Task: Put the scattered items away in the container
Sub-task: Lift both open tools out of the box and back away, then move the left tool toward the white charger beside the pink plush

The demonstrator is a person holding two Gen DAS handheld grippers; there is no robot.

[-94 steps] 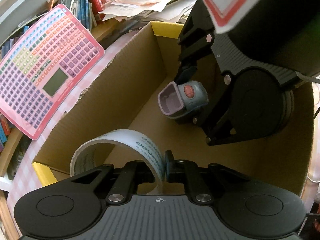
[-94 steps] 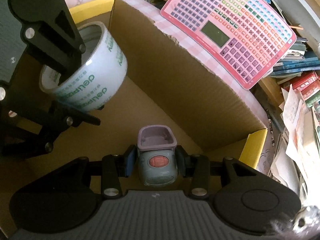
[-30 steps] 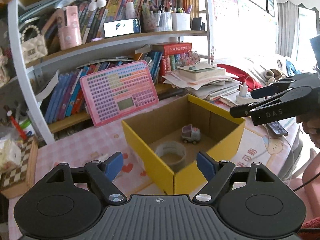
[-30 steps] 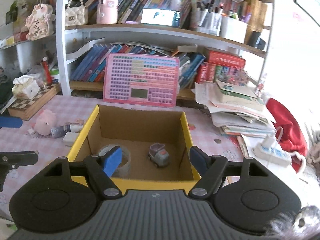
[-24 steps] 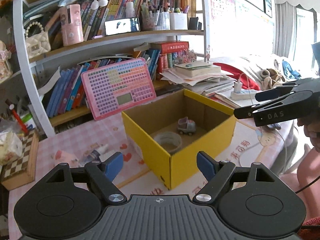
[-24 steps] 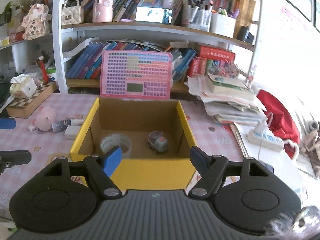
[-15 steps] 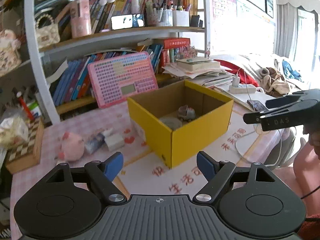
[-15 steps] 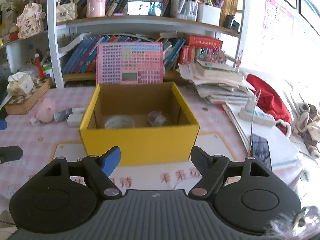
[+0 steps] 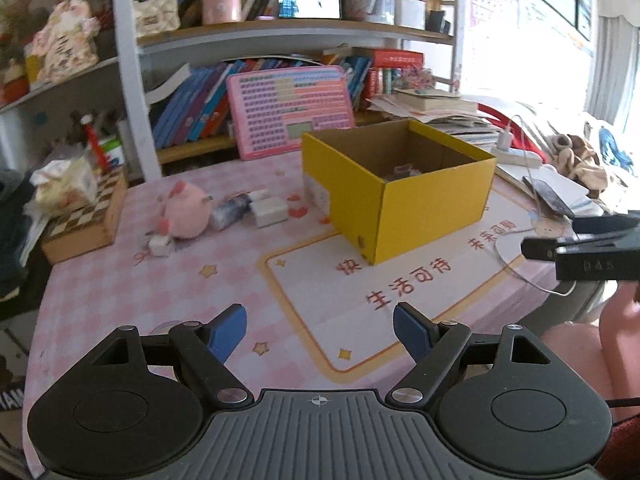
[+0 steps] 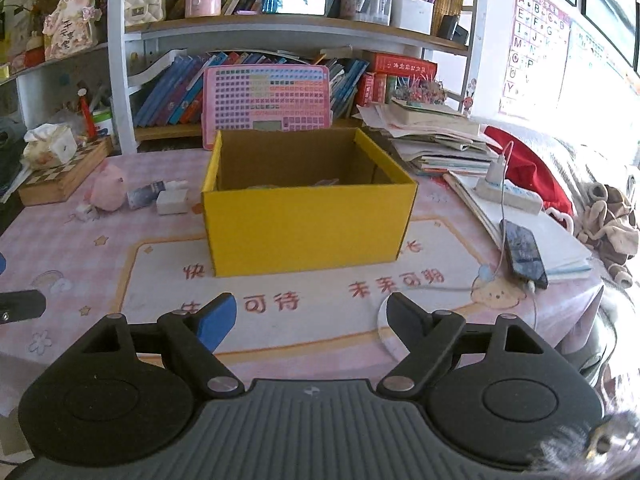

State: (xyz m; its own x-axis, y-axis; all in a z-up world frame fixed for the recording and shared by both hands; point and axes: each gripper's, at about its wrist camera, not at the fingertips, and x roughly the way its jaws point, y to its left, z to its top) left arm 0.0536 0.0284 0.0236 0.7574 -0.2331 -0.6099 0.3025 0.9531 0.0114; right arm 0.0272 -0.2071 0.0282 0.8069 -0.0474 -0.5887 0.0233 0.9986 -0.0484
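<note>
Both grippers have drawn back from the yellow box (image 10: 308, 228), which now stands mid-table with small things barely showing inside. Left gripper (image 9: 320, 330) and right gripper (image 10: 310, 316) hover near the table's (image 10: 320, 332) front edge, jaws spread wide, gripping nothing. By the box's left side lie a pink plush pig (image 9: 184, 210), a small bottle (image 9: 232, 208) and a white block (image 9: 271, 211), scattered toward the table's far left.

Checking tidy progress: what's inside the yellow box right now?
In the yellow box, only the top of a small purplish-grey item shows above the front wall. The box floor and anything else lying on it are hidden by the walls.
</note>
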